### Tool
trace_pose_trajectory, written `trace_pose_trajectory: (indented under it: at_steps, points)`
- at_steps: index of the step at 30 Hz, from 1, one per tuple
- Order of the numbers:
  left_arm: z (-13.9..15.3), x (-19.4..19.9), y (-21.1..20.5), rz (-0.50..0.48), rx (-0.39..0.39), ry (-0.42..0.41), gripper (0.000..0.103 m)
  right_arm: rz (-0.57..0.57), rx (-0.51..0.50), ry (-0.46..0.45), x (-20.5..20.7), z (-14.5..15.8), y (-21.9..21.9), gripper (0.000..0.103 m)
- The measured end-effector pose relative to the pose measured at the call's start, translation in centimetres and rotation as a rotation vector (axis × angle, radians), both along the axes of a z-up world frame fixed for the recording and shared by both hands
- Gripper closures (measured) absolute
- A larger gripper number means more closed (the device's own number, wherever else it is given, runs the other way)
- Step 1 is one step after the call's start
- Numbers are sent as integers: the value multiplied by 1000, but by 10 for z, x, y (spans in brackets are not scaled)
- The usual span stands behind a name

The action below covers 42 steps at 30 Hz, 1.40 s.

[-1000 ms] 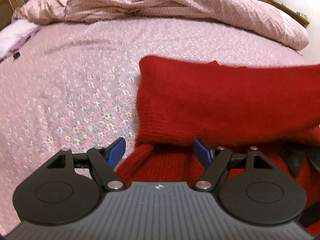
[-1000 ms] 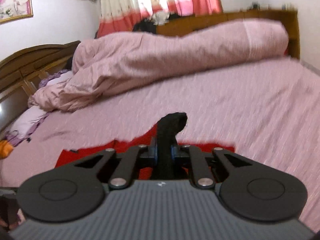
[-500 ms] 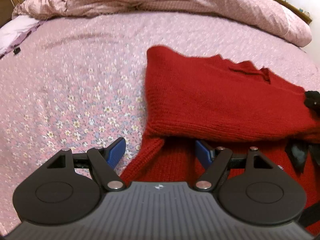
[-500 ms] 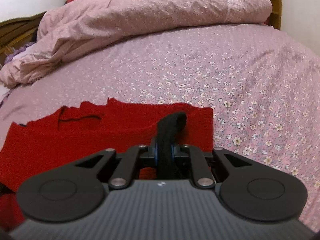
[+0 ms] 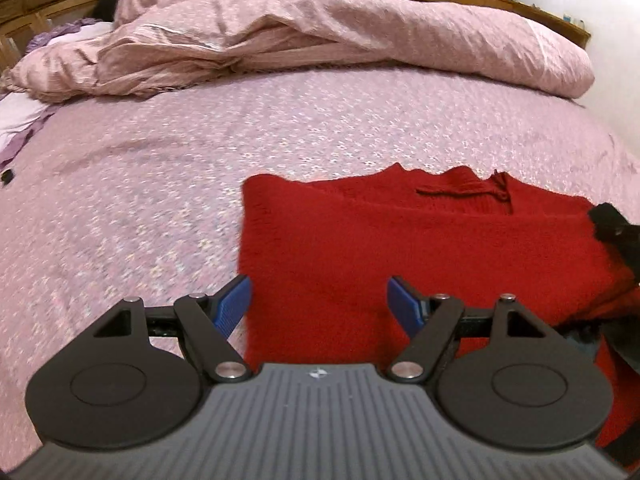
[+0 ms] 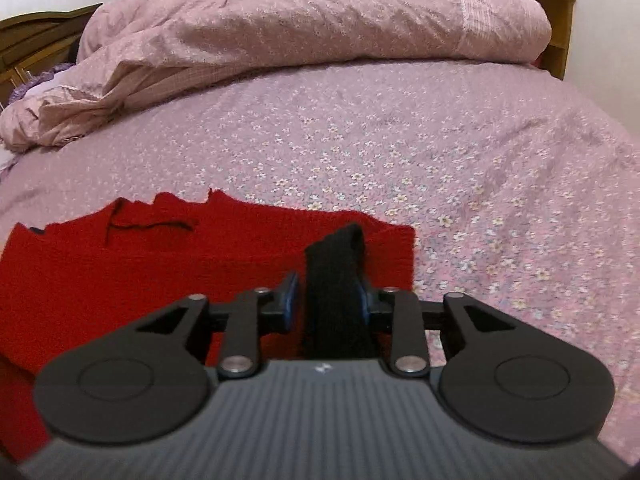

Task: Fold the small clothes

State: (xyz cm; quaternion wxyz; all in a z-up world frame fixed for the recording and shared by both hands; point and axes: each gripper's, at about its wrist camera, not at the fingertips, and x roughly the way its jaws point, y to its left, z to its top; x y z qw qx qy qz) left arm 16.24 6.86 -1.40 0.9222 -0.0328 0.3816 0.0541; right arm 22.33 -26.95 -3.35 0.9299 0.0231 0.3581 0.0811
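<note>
The right gripper (image 6: 326, 306) now eases its pinch on the black strip (image 6: 340, 280), lowered onto the sweater (image 5: 420, 264). The left gripper (image 5: 319, 304) stays released over the sweater's left edge, so this fold looks laid.

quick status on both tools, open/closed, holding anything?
Left tool: open, empty, over the red knitted sweater.
Right tool: opening, black fabric strip between its fingers.

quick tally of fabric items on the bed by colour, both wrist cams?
Red: 1, the red knit sweater
Black: 1, the black fabric piece between the right gripper fingers
Pink: 2, the floral bedsheet and the bunched duvet
Total: 4
</note>
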Motion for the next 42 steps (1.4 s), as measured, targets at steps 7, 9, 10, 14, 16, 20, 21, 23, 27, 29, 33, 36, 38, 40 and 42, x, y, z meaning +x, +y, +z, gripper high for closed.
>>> trace_pose_trajectory:
  at_steps: [7,9,10,14,16,20,21,23,27,29,33,36,38,40,42]
  points:
    - [-14,31,-3,-36,106,30,24,-30,2,-56,-34,33,-10,71]
    - [-20,36,-1,-33,115,44,24,-4,59,-42,-40,32,-11,71]
    - [-22,38,1,-32,115,48,24,18,69,-41,-42,29,-9,71]
    - [-33,43,9,-15,93,43,17,80,36,30,-38,7,4,71]
    - [-37,48,14,-4,76,49,13,64,39,55,-31,-10,3,72]
    - [-44,55,25,23,6,64,9,37,86,27,-29,-18,-1,72]
    - [-45,55,29,31,-19,66,8,34,78,18,-30,-19,0,72]
    - [-46,54,31,40,-39,66,7,27,58,-13,-35,-22,4,72]
    - [-41,51,24,22,17,60,7,-3,62,-48,-41,-26,6,72]
    - [-35,49,22,24,26,62,7,-14,76,-44,-42,-25,5,72]
    - [-20,34,23,29,16,58,8,7,95,-14,-38,-17,-1,68]
    - [-7,13,26,14,19,35,8,7,190,21,-43,-7,-13,57]
    - [1,-3,30,16,24,28,8,3,255,20,-54,0,-20,51]
    - [7,-18,35,26,17,27,8,1,265,12,-65,6,-23,49]
    - [11,-33,42,43,2,30,8,-18,274,26,-78,9,-27,48]
